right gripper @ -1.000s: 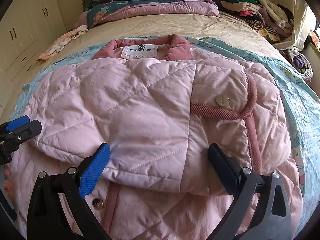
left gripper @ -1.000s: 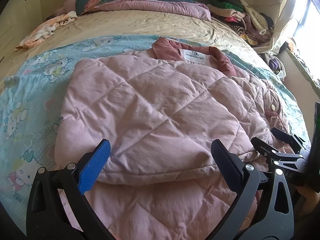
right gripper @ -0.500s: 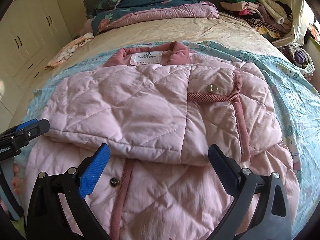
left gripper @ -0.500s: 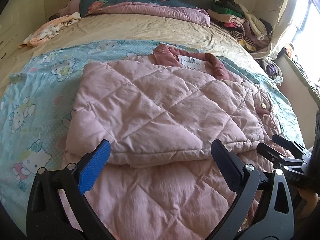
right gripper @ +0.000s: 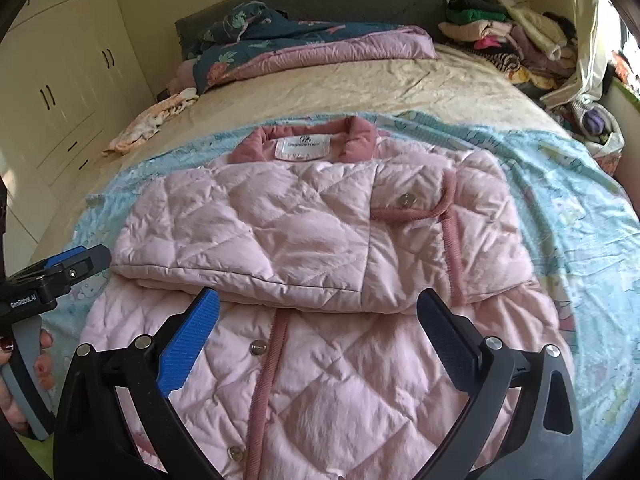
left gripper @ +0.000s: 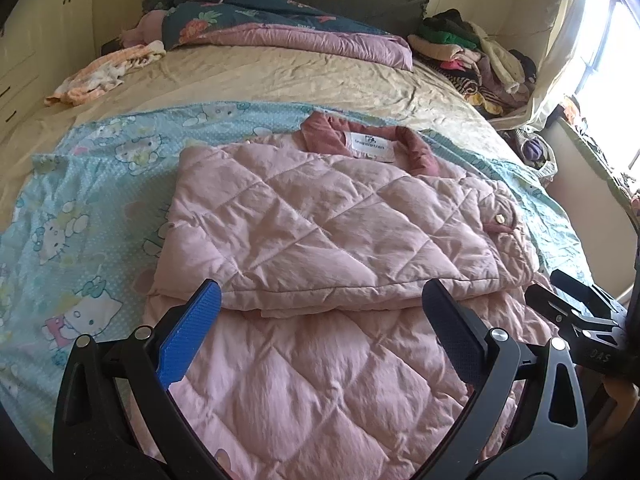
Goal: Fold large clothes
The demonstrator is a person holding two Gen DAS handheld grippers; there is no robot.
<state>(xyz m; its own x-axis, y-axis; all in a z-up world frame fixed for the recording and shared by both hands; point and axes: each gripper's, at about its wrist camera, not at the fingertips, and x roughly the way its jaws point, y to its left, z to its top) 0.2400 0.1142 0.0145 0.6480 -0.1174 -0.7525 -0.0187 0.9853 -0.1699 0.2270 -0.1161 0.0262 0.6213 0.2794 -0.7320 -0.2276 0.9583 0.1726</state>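
A pink quilted jacket lies on a light-blue cartoon-print sheet on the bed, collar and white label at the far end. Its sleeves are folded across the chest, and the lower half lies flat toward me. It also shows in the right wrist view. My left gripper is open and empty above the jacket's lower half. My right gripper is open and empty over the buttoned front. Each gripper shows at the edge of the other's view, the right and the left.
A beige bedsheet covers the far bed. A folded quilt lies by the headboard. A pile of clothes sits at the far right, a small patterned garment at the far left. Cupboards stand left.
Both grippers have drawn back and up from the jacket, staying open. The folded sleeves stay in place, and more of the lower half shows.
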